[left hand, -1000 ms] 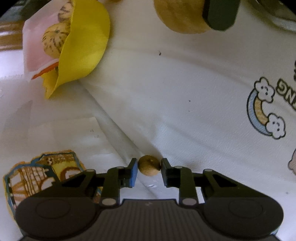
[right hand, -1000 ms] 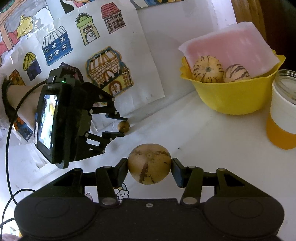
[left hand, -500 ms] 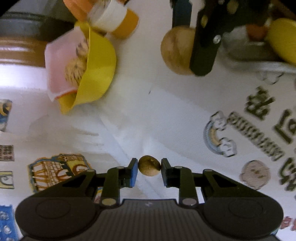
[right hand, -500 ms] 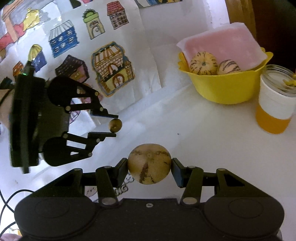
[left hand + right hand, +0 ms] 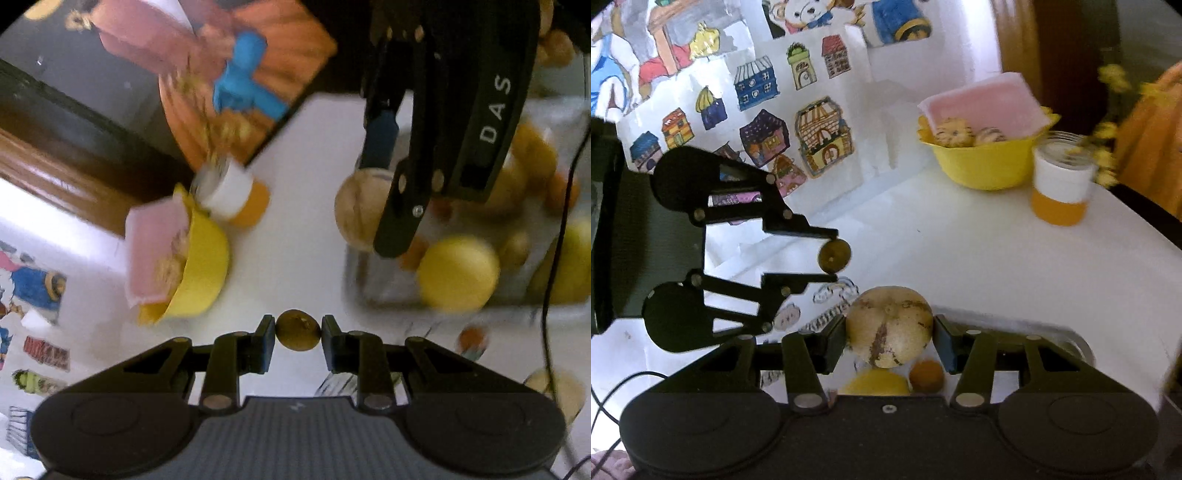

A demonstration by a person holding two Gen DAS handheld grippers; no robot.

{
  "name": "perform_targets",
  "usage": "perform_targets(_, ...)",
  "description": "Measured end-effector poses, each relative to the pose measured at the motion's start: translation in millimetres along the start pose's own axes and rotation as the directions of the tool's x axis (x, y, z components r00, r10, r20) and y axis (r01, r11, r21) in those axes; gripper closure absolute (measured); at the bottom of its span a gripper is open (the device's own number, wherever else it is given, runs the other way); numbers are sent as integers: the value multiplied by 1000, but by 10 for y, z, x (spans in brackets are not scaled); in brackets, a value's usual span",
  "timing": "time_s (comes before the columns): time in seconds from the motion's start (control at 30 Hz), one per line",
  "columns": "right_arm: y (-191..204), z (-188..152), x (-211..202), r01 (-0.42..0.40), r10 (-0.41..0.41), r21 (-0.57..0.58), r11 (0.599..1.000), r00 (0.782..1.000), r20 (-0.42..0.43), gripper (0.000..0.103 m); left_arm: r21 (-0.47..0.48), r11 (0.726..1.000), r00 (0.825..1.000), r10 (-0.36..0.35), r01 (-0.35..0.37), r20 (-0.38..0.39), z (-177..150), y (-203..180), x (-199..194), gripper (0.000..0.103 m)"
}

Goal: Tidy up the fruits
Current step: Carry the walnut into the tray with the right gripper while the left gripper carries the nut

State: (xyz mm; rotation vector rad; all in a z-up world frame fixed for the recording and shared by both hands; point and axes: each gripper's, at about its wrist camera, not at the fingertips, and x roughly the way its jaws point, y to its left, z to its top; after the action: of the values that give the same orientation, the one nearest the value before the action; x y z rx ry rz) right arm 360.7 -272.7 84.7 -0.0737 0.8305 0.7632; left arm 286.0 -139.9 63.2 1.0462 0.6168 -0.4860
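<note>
Currently: left hand-held gripper point(image 5: 298, 335) closed on small brown fruit point(image 5: 298, 335), lower centre; right hand-held gripper point(image 5: 889, 332) clamping tan melon point(image 5: 888, 326) above clear tray point(image 5: 388, 284). Risk: round fruit slipping, rolling off table point(image 5: 979, 251).

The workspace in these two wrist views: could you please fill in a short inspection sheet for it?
Surface: white table with cartoon-printed sheets.
Job's things: small brown fruit; larger tan fruit; clear tray of yellow and orange fruit; yellow bowl holding two striped fruits.
Clutter: orange jar; pink cloth in the bowl.
Grippers: left gripper shut on the small fruit; right gripper shut on the tan fruit.
Cables: black cable by the tray.
Surroundings: dark wooden edge.
</note>
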Motion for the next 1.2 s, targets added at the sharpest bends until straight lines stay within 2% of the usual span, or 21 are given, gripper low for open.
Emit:
perform_targets(0.13, 43, -251, -295, 52, -52, 30, 998, 999, 0, 50, -87, 995, 995, -35, 43, 93, 91, -169, -27, 74)
perform_targets(0.23, 71, -468, -483, 86, -86, 53, 995, 996, 8, 50, -148, 985, 985, -64, 88, 158, 153, -283, -38, 74)
perform_targets(0.4, 124, -826, -697, 144, -147, 67, 987, 988, 44, 50, -273, 948, 964, -93, 162, 251, 211, -396, -87, 74)
perform_targets(0.47, 144, -961, -725, 165, -170, 77, 983, 983, 66, 51, -363, 912, 959, -95, 192, 268, 208, -415, -97, 73)
perform_targets(0.6, 191, -1199, -762, 175, -187, 114, 978, 976, 111, 51, -566, 783, 954, -111, 257, 280, 128, -375, -50, 73)
perform_targets(0.63, 223, -1239, -768, 186, -199, 107, 977, 972, 125, 51, -594, 760, 953, -110, 264, 284, 109, -370, -30, 73)
perform_targets(0.77, 342, -1353, -793, 238, -251, 92, 967, 950, 186, 51, -660, 702, 954, -91, 266, 286, 60, -389, 2, 73)
perform_targets(0.87, 417, -1412, -795, 265, -280, 96, 959, 932, 231, 51, -713, 643, 953, -94, 279, 288, 33, -384, 1, 73)
perform_targets(0.93, 469, -1445, -772, 285, -302, 101, 953, 919, 254, 51, -737, 616, 954, -86, 277, 287, 30, -383, 15, 73)
perform_targets(1.03, 533, -1498, -718, 325, -344, 113, 939, 895, 284, 51, -764, 592, 958, -48, 256, 284, 0, -389, 5, 73)
perform_targets(1.2, 611, -1580, -617, 353, -372, 119, 928, 879, 298, 50, -792, 564, 963, -24, 235, 268, -59, -390, 9, 73)
